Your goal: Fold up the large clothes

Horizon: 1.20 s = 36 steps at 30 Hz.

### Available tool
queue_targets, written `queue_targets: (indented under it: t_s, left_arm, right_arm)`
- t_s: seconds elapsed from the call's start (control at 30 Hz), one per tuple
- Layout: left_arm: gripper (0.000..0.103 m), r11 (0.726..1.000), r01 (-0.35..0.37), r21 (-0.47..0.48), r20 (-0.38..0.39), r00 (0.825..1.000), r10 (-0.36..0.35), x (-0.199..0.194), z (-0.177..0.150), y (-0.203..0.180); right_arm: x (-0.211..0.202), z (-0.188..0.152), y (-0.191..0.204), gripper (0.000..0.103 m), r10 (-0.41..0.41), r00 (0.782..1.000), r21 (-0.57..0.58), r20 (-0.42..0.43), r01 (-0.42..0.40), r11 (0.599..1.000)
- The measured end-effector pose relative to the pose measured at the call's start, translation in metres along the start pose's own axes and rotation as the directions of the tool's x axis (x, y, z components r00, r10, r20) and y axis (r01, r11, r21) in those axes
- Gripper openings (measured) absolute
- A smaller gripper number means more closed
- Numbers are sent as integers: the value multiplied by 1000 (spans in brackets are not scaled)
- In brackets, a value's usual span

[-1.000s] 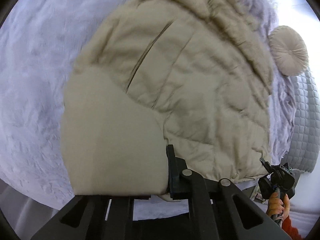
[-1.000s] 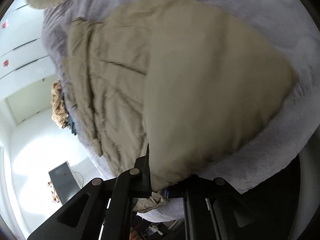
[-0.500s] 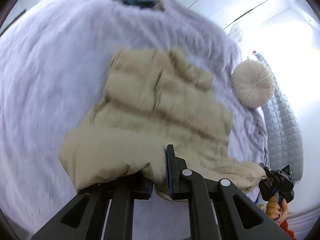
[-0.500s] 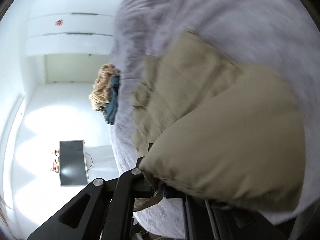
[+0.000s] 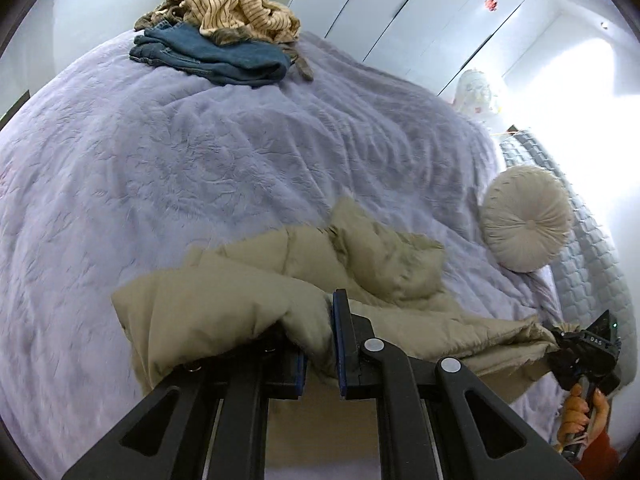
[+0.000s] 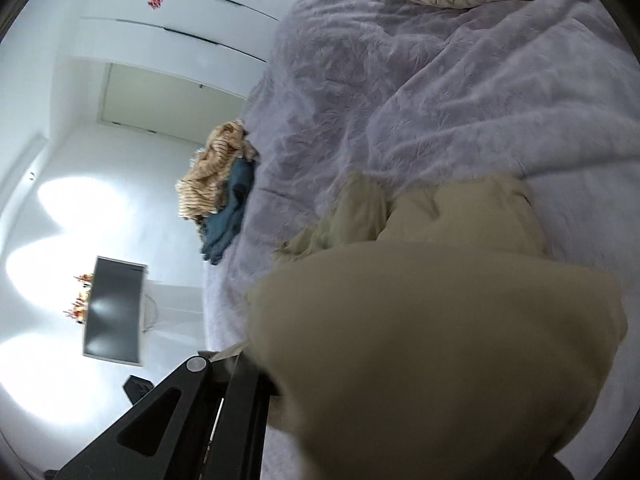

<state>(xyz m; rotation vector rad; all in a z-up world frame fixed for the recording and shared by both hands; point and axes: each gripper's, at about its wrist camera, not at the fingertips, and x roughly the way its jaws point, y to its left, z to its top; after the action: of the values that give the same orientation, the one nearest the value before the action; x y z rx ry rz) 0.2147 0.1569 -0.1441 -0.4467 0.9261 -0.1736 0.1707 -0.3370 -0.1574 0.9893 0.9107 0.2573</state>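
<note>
A beige puffer jacket [image 5: 384, 264] lies bunched on the lavender bed, its near edge lifted and stretched between both grippers. My left gripper [image 5: 320, 344] is shut on a thick fold of that edge. In the left wrist view, the right gripper [image 5: 560, 338] is at the far right, clamped on the jacket's other corner, with a person's hand [image 5: 580, 416] on its handle. In the right wrist view the jacket [image 6: 440, 340] billows over the fingers and hides the tips; only one black finger arm [image 6: 188, 372] shows.
A fuzzy lavender blanket [image 5: 200, 152] covers the bed. Far back lie a striped beige garment [image 5: 236, 4] and folded blue jeans [image 5: 216, 56]. A round beige cushion [image 5: 524, 220] rests by a grey quilted headboard [image 5: 588, 264]. White wardrobe doors [image 5: 440, 12] and a dark screen [image 6: 114, 312] stand beyond.
Both grippers rose and pulled the jacket's near edge up and back. The jacket went from spread flat to bunched. Both views tilted up, showing more of the bed and room.
</note>
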Motion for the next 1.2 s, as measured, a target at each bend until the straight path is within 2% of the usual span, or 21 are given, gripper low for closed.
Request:
queue_targets:
  t_s: [0.2,0.33,0.47,0.6,0.67,0.7,0.73,0.77,0.8,0.83,0.97,1.0,1.03,1.07,1.1,1.13,1.2]
  left_arm:
    - [12,996,-84,42,-59,995,86,76,5,10]
    - [13,994,-103,40,-84,991,106,111,-1,23]
    - [13,993,-112,41,-93,989,116,128,0,28]
    - [13,993,-112,23,-94,989,114,124,1,27]
    - [34,995,-101,24,-78,992,102,112,1,23]
    - [69,995,-96,25,-59,993,98,102,0,21]
    - [88,994,-105,21,-34,994,105,93,0,20]
    - [88,994,-104,21,1,995,104,82,0,18]
    - [88,995,-95,32,10,995,95,75,0,15]
    - [88,995,-97,39,3,995,97,72,0,14]
    - [88,988,-141,59,5,990,141,64,1,9]
    - [87,987,-142,68,-4,990,143,66,1,6]
    - [74,988,-133,84,-14,991,134,71,0,2]
    - [65,987,-123,102,-29,992,126,77,-1,-3]
    - [52,986,-113,127,-55,991,120,85,-4,-9]
    - [38,983,-102,152,-78,990,115,94,-7,-16]
    - [34,974,-91,206,-88,990,111,108,-14,-32]
  right_arm:
    - [67,29,-39,6,-81,996,46,-39,82,996]
    - [100,35,-67,6,-87,995,90,-56,91,992]
    - [119,36,-86,6,-68,995,135,-71,77,988]
    - [117,37,-87,7,-59,995,166,-81,72,984]
    - [108,36,-81,10,-50,996,159,-72,61,985]
    - [105,36,-79,17,-43,997,157,-70,54,986]
    - [100,35,-74,22,-35,997,148,-68,45,988]
    - [97,35,-72,46,-32,997,139,-63,41,989]
    - [92,35,-67,76,-25,998,123,-52,31,992]
    - [83,35,-61,81,-24,999,101,-27,27,995]
    - [74,27,-38,80,-17,999,11,-32,17,1000]
    - [77,22,-29,69,-29,998,-39,-56,27,999]
    - [81,19,-23,55,-40,997,-71,-73,35,997]
    - [93,12,-13,25,-74,991,-138,-113,59,989]
    - [103,6,-6,16,-92,985,-181,-144,65,981]
    - [114,1,0,16,-92,981,-214,-170,54,975]
    - [132,-11,11,14,-117,972,-288,-204,54,956]
